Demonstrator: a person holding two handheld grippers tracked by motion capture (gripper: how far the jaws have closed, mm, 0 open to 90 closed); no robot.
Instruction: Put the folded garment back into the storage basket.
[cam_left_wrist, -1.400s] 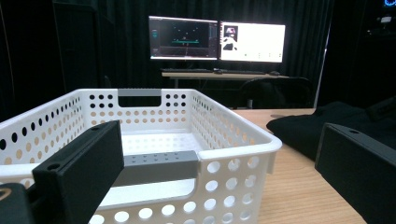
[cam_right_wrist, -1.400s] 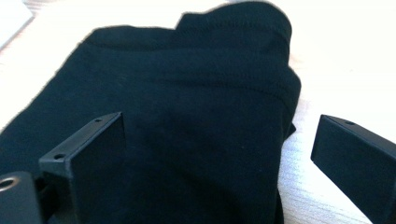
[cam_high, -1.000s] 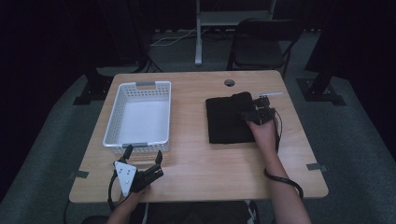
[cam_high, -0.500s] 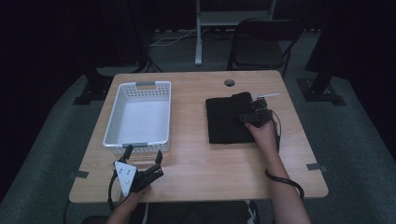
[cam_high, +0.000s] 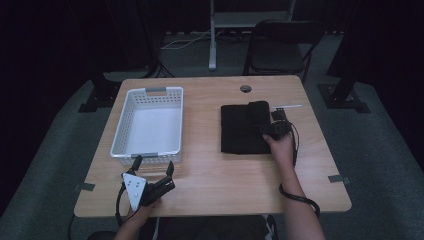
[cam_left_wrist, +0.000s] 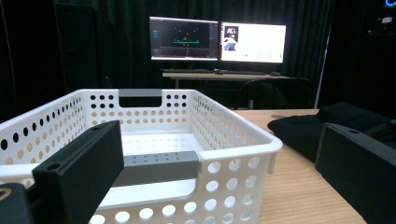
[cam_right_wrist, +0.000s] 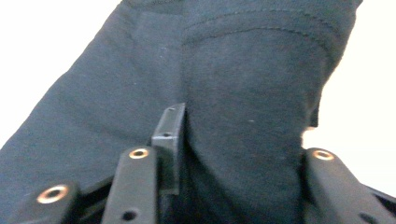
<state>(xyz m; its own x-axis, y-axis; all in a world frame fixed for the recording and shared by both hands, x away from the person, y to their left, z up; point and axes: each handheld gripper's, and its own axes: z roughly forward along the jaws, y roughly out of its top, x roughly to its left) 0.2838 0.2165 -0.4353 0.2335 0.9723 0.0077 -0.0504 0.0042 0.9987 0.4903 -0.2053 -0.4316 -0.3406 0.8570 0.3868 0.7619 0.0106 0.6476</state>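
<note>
A folded black cloth (cam_high: 240, 130) lies on the right half of the wooden table (cam_high: 215, 170). My right gripper (cam_high: 271, 129) sits at its right edge. In the right gripper view a raised fold of the cloth (cam_right_wrist: 243, 70) fills the gap of the right gripper (cam_right_wrist: 243, 154); the jaws have just been closing and now press on that fold. A white perforated basket (cam_high: 150, 92) stands empty on the left half. My left gripper (cam_high: 154, 163) rests near the front edge, just before the basket. The left gripper (cam_left_wrist: 219, 154) stands open with nothing held, facing the basket (cam_left_wrist: 154, 105) and the cloth (cam_left_wrist: 303, 128).
A thin white strip (cam_high: 287, 106) lies beside the cloth's far right corner. A cable hole (cam_high: 245, 88) marks the table's far edge. A dark chair (cam_high: 285, 45) stands beyond the table, and two lit monitors (cam_left_wrist: 217, 39) sit on a desk farther back.
The right gripper has edged slightly nearer along the cloth's right edge. The left gripper, the basket and the cloth's outline look the same.
</note>
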